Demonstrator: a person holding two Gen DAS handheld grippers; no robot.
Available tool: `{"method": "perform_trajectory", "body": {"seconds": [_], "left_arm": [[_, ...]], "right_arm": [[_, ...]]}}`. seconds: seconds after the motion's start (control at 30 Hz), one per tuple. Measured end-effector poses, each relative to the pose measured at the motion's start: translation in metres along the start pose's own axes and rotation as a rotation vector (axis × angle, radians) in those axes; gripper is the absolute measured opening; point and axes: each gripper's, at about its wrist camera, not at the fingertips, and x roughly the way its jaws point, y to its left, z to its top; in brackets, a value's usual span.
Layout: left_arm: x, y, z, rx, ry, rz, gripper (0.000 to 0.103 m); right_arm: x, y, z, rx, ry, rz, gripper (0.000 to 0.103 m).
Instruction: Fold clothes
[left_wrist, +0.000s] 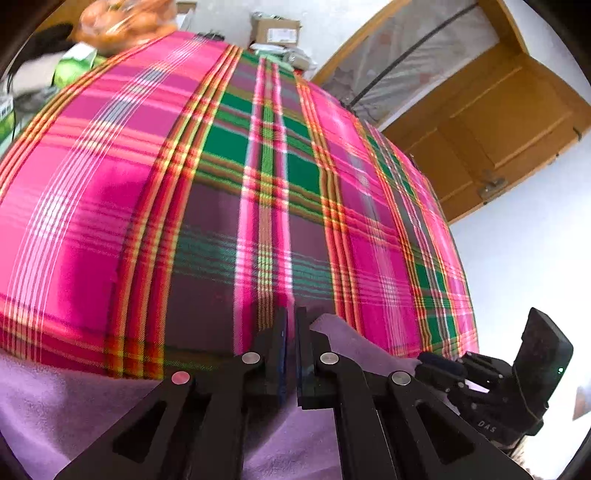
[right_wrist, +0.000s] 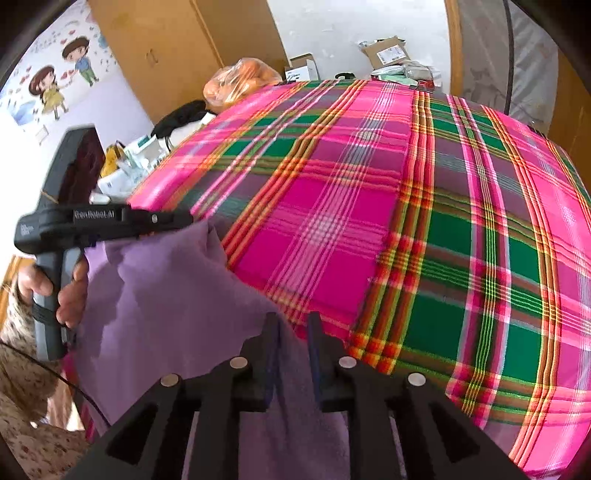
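**Both grippers hold a purple cloth over the plaid bed**

The left gripper (left_wrist: 291, 317) has its fingers almost together, and they pinch an edge of the purple cloth (right_wrist: 166, 295). In the right wrist view a hand (right_wrist: 68, 295) holds the handle of this gripper at the left side. The right gripper (right_wrist: 293, 321) is clamped on another edge of the same cloth, which passes between its fingers. The cloth hangs between the two grippers, at the near edge of the pink and green plaid cover (right_wrist: 424, 221). At the far side of the bed, a bag of orange fruit (right_wrist: 240, 83) and cardboard boxes (right_wrist: 388, 51) lie near the wall.
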Motion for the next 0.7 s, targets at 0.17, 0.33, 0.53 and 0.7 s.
{"method": "perform_trajectory", "body": {"seconds": [0.17,0.33,0.53,0.7], "left_arm": [[-0.02,0.011,0.001,-0.051,-0.026,0.002,0.017],[-0.058,0.03,0.0,-0.089,-0.106,0.046,0.021],[-0.111,0.088,-0.002,-0.226,-0.185,0.189,0.023],[-0.149,0.136,-0.012,-0.379,-0.241,0.251,0.025]], "right_arm": [[0.003,0.011,0.015,0.026,-0.036,0.094,0.017],[0.028,0.03,0.042,0.055,-0.004,0.239,0.021],[0.069,0.043,0.063,0.082,0.102,0.303,0.022],[0.079,0.038,0.066,0.153,0.114,0.344,0.022]]}}
